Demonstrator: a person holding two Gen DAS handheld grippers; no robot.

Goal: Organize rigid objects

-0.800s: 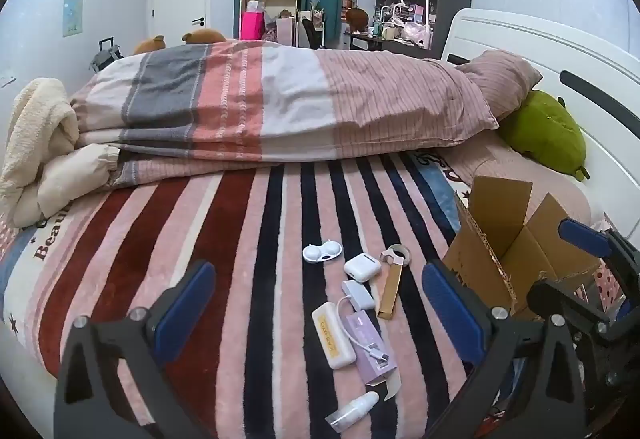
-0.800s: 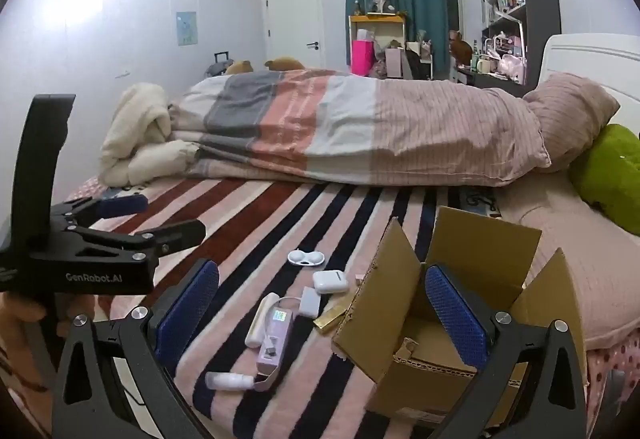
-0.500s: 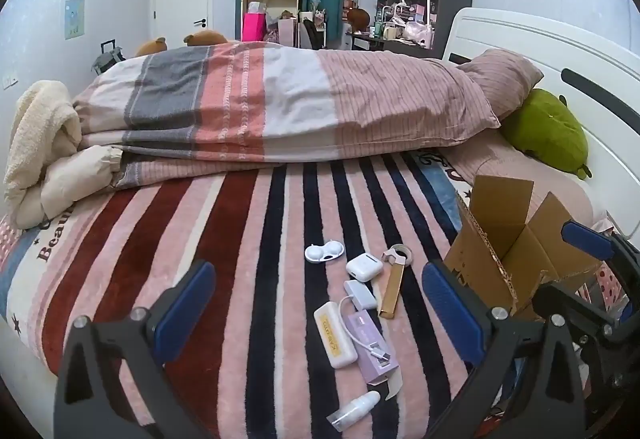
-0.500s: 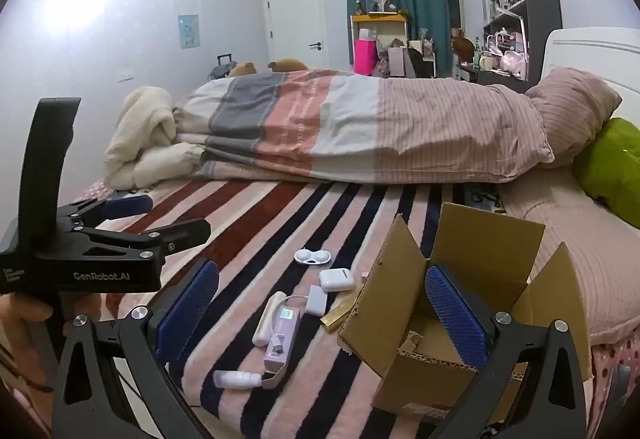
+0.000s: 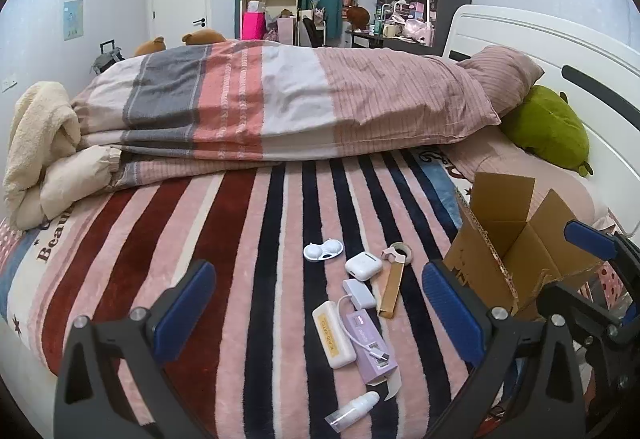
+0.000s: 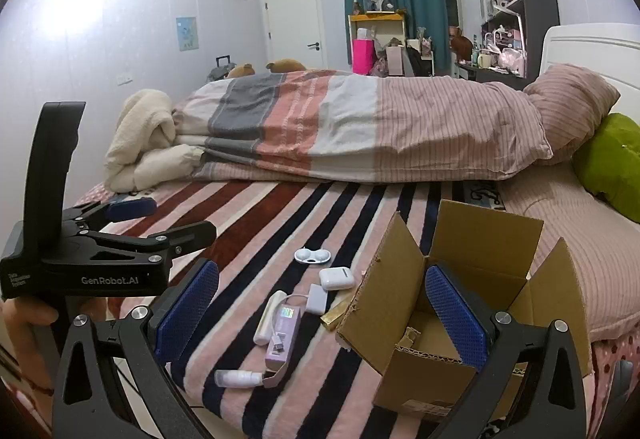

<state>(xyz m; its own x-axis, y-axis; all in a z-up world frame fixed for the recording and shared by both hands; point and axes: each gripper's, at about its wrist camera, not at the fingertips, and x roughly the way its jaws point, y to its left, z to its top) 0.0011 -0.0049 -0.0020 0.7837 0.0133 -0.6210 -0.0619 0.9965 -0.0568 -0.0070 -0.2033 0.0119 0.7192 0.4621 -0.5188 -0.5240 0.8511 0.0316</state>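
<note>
Small items lie on the striped blanket: a white lens case (image 5: 323, 250) (image 6: 312, 255), a white earbud case (image 5: 363, 266) (image 6: 337, 278), a gold bar (image 5: 391, 294), a white adapter (image 5: 359, 292), a cream power bank (image 5: 333, 333), a purple box (image 5: 371, 347) (image 6: 283, 335) and a small white bottle (image 5: 354, 410) (image 6: 238, 378). An open cardboard box (image 5: 516, 243) (image 6: 468, 303) stands to their right. My left gripper (image 5: 320, 309) is open above the items, holding nothing. My right gripper (image 6: 320, 313) is open and empty, its right finger over the box.
A folded striped duvet (image 5: 280, 107) and a pink pillow (image 5: 508, 75) fill the far side of the bed. A cream fleece (image 5: 36, 143) is bunched at the left, a green plush (image 5: 548, 127) at the right by the white headboard (image 5: 560, 51). A hand (image 6: 24, 319) holds the left gripper.
Both grippers have drifted slightly, so the items and box sit a little lower and more to the right in the views. The jaws have stayed wide open and nothing on the bed has moved.
</note>
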